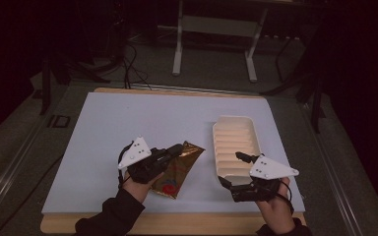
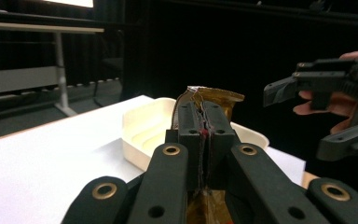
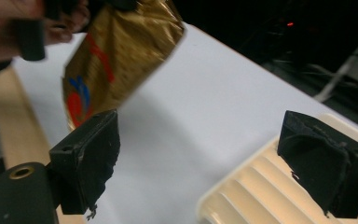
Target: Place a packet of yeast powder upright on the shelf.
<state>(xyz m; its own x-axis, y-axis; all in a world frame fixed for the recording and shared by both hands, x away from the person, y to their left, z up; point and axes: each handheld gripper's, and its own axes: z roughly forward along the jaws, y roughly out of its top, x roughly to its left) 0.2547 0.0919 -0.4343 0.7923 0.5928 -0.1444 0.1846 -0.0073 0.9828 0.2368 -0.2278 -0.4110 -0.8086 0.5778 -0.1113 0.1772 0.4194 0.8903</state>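
A gold foil packet (image 1: 181,166) with red and blue print is lifted off the white board, pinched along its top edge by my left gripper (image 1: 177,149), which is shut on it. In the left gripper view the jaws (image 2: 204,112) meet on the packet's crumpled edge (image 2: 216,94). A cream ribbed tray (image 1: 235,140) lies to the right. My right gripper (image 1: 232,169) stands open at the tray's near end with nothing in it. In the right gripper view its jaws (image 3: 207,158) are wide apart, the packet (image 3: 116,51) hangs at the upper left, and the tray (image 3: 256,186) sits below.
The white board (image 1: 142,118) rests on a wooden table (image 1: 177,223) whose edge shows at the front. On the dark floor behind stand a white desk frame (image 1: 214,29) and loose cables (image 1: 133,64). The left half of the board is bare.
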